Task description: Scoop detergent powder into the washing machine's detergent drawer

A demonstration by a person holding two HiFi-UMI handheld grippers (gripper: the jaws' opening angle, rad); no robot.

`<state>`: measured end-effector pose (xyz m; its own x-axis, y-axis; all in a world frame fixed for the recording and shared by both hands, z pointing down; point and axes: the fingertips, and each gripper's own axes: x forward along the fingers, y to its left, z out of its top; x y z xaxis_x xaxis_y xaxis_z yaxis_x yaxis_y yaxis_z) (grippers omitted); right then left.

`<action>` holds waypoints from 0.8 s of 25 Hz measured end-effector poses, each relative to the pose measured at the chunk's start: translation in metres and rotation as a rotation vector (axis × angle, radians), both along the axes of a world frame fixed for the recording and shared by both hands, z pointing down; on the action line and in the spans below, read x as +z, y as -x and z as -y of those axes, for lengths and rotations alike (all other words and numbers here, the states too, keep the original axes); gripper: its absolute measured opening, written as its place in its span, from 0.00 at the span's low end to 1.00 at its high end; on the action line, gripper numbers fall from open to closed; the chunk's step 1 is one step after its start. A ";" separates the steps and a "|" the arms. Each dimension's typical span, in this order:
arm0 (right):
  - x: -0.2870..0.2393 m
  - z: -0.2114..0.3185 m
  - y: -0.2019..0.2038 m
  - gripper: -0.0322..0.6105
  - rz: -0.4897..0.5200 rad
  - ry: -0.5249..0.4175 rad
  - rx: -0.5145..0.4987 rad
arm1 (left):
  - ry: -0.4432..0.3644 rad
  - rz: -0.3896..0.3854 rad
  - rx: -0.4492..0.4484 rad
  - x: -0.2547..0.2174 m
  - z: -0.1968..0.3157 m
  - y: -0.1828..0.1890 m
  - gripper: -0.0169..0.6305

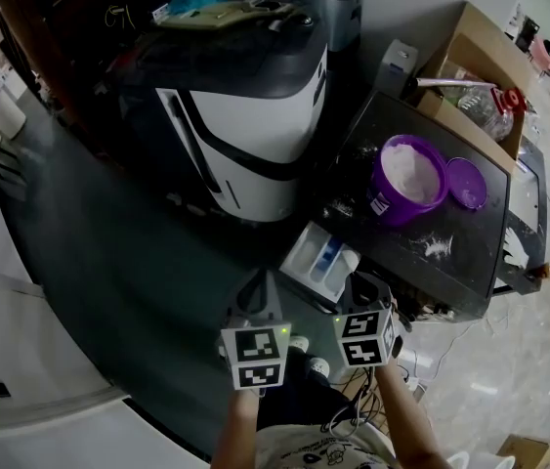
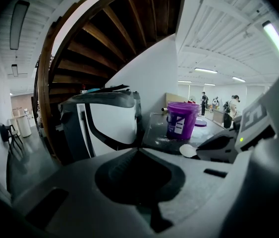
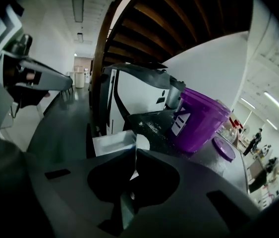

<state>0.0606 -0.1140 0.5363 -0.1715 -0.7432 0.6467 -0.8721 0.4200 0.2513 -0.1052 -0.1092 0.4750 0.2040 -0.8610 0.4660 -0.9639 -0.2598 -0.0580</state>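
Observation:
The washing machine [image 1: 255,125] stands at the centre with its detergent drawer [image 1: 321,260] pulled out toward me. A purple bucket [image 1: 400,206] full of white powder [image 1: 411,169] sits on the black table [image 1: 470,262], and its lid [image 1: 467,184] lies beside it. My right gripper [image 1: 360,283] hovers just in front of the drawer [image 3: 112,143], shut on a white spoon [image 3: 141,143] whose bowl sticks out past the jaws. The spoon bowl [image 2: 188,150] looks empty. My left gripper [image 1: 263,279] hangs to the left of the drawer, shut with nothing in it.
A cardboard box [image 1: 470,57] and a plastic bottle [image 1: 494,106] stand behind the table. Spilled powder [image 1: 436,247] marks the table top. A wooden staircase [image 2: 104,33] curves over the machine. Several people [image 2: 203,103] stand far off in the hall.

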 end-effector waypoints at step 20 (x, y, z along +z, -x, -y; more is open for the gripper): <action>-0.135 0.022 -0.028 0.08 0.291 -0.260 0.128 | -0.191 -0.013 0.041 -0.089 0.021 -0.030 0.03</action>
<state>0.0882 -0.1356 0.4012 -0.2154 -0.9025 0.3728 -0.9635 0.2587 0.0695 -0.0752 -0.1301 0.3861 0.2456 -0.9243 0.2921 -0.9538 -0.2842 -0.0973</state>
